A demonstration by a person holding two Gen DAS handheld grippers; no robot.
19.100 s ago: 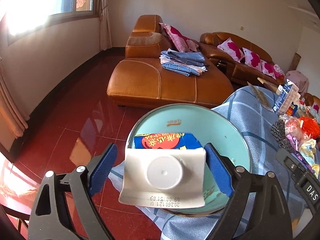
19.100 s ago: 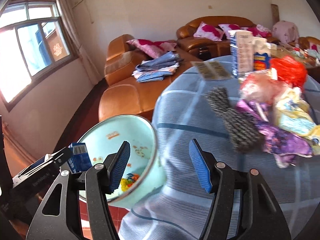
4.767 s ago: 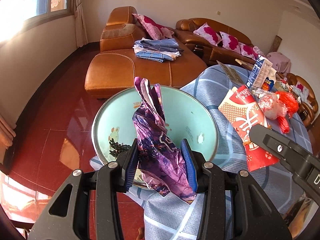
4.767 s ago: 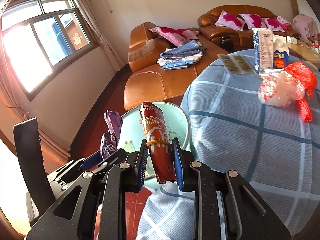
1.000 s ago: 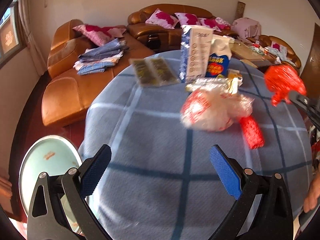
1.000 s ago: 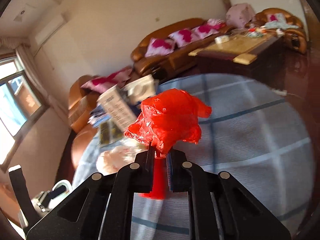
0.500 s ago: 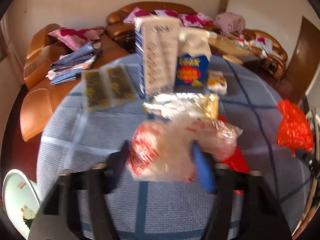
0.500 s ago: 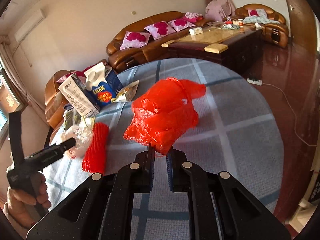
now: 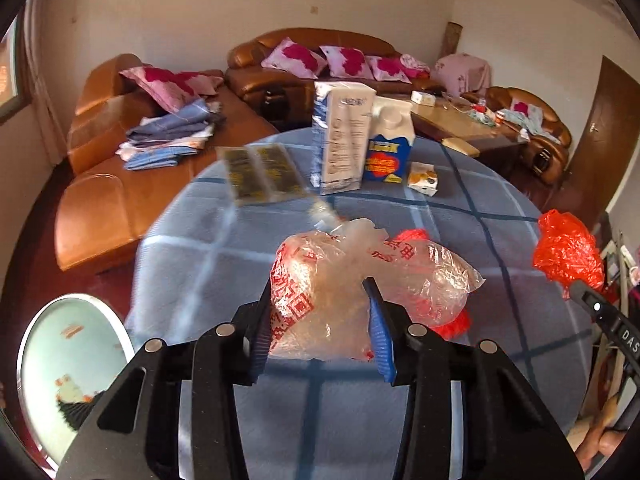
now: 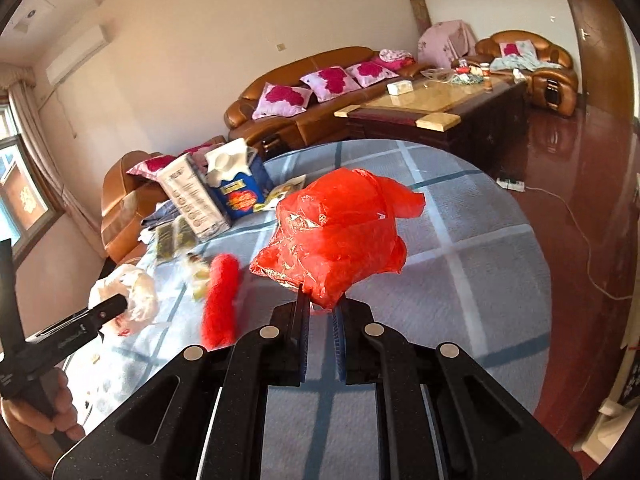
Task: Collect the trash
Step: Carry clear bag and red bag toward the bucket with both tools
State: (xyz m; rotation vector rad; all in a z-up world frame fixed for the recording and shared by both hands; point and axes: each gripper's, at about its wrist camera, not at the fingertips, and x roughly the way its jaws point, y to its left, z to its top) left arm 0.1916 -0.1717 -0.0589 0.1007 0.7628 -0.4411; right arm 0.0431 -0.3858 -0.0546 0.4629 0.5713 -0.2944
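Brown leather sofas (image 9: 308, 46) ring the room behind a round tabletop (image 9: 472, 216) under a blue checked cloth. Left gripper (image 9: 318, 330): its jaws have just been closing, and they now pinch a crumpled clear plastic bag (image 9: 352, 276) with red print — a second ago they stood wide apart with that bag lying well ahead on the cloth. The bag's long axis runs left to right across the jaws, its loose end trailing right over a red mesh roll (image 10: 219, 300) on the tabletop. Right gripper (image 10: 320, 314): jaws shut tight on the lower tip of a red plastic bag (image 10: 340, 232), which bulges up above them, as it did a second ago. Two cartons (image 9: 346, 140) stand upright at the far side. Beyond the table's left edge lies a pale green basin (image 9: 68, 360).
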